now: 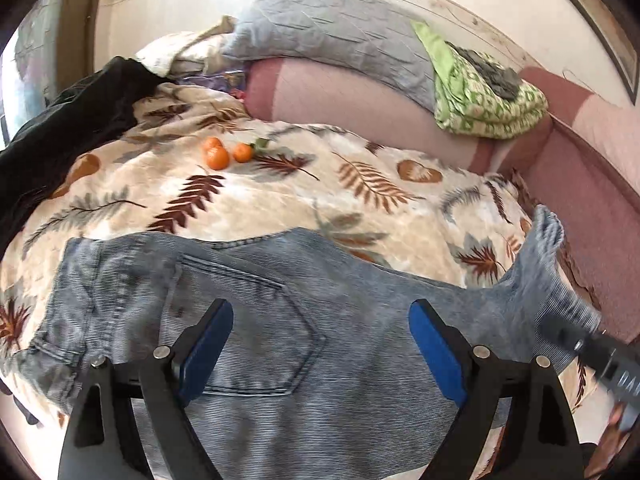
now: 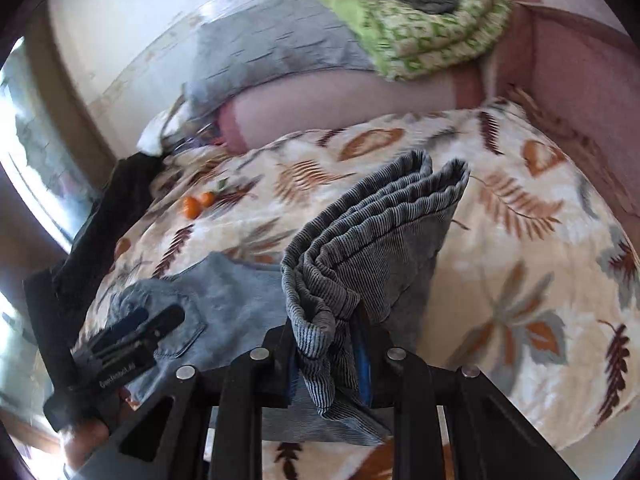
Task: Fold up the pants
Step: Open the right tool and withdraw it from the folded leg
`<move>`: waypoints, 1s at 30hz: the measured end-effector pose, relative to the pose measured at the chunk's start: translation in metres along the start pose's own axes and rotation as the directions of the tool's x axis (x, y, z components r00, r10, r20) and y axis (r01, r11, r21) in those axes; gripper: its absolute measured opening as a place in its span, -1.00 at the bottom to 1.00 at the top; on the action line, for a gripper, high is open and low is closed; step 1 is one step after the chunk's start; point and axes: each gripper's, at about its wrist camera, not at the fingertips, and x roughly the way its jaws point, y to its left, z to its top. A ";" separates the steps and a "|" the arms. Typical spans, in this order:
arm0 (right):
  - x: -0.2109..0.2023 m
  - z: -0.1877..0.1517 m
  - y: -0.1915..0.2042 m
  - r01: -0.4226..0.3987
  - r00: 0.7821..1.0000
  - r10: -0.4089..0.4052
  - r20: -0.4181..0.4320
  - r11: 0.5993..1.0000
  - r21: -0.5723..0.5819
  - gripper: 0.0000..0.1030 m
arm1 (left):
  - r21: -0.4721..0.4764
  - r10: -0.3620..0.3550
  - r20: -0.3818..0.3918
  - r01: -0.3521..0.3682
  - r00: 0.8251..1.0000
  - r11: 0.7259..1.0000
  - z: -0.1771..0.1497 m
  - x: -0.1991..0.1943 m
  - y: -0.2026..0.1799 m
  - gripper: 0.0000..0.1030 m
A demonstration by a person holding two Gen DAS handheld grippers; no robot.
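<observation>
Pale blue corduroy pants (image 1: 256, 312) lie on the leaf-patterned blanket (image 1: 280, 196), seat and back pocket toward me. My left gripper (image 1: 320, 320) is open, its blue pads spread above the back pocket and holding nothing. My right gripper (image 2: 326, 344) is shut on the bunched leg ends of the pants (image 2: 376, 232) and holds them up above the blanket. The right gripper also shows in the left wrist view (image 1: 600, 356) at the right edge, with the lifted leg rising from it. The left gripper shows in the right wrist view (image 2: 132, 332) over the waist part.
Three tangerines (image 1: 224, 152) sit on the blanket behind the pants. A black garment (image 1: 72, 128) lies at the left. A grey pillow (image 1: 328, 28), a pink bolster (image 1: 352, 108) and a folded green blanket (image 1: 484, 96) line the back. A pink sofa side (image 1: 592, 184) bounds the right.
</observation>
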 end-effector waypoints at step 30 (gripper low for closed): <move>0.040 -0.093 -0.103 -0.372 0.919 0.390 0.062 0.804 0.464 0.40 | 0.011 -0.174 -0.427 0.198 0.888 0.980 -0.077 0.058 -0.051 0.69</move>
